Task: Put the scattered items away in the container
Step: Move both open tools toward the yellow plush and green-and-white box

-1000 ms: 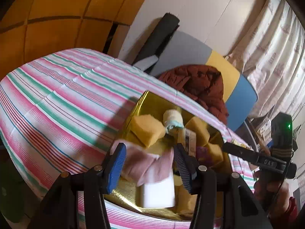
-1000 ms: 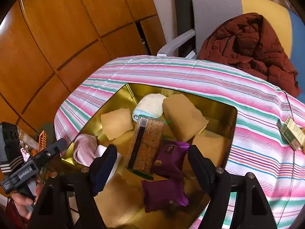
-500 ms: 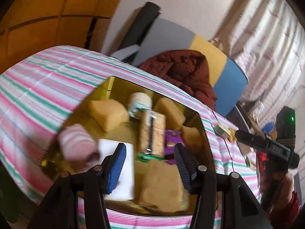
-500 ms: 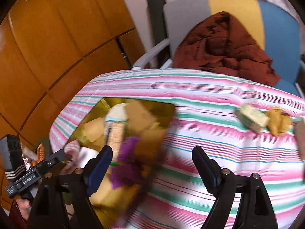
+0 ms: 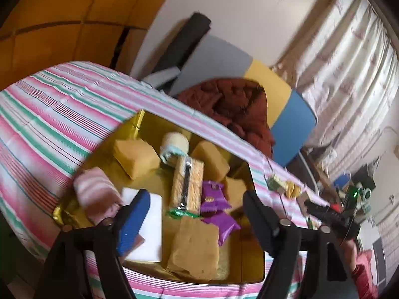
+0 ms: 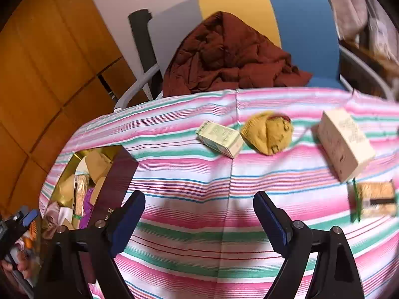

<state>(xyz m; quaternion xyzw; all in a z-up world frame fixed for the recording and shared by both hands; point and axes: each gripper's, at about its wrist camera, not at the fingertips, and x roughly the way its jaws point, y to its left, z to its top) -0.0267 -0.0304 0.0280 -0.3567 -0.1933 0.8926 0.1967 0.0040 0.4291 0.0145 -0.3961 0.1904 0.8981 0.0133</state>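
A gold tin container (image 5: 139, 124) sits on the striped tablecloth, holding yellow sponges, a cracker pack (image 5: 188, 184), purple packets (image 5: 214, 196), a pink rolled cloth (image 5: 96, 194) and a white block (image 5: 152, 226). My left gripper (image 5: 197, 214) is open and empty above the tin's near side. My right gripper (image 6: 199, 219) is open and empty over bare cloth to the right of the tin (image 6: 117, 174). Loose on the cloth beyond it lie a small green box (image 6: 219, 138), a yellow pouch (image 6: 268, 132), a cream box (image 6: 345, 142) and a cracker pack (image 6: 374, 200).
A chair with grey, yellow and blue panels (image 6: 299, 25) stands behind the table, with a dark red jacket (image 6: 229, 57) on it. Wooden panelling (image 6: 37, 74) is at the left. Curtains (image 5: 349, 62) hang at the right.
My left gripper let go of the pink cloth, which now lies in the tin, and drew back. My right gripper swung right, away from the tin, toward the loose items.
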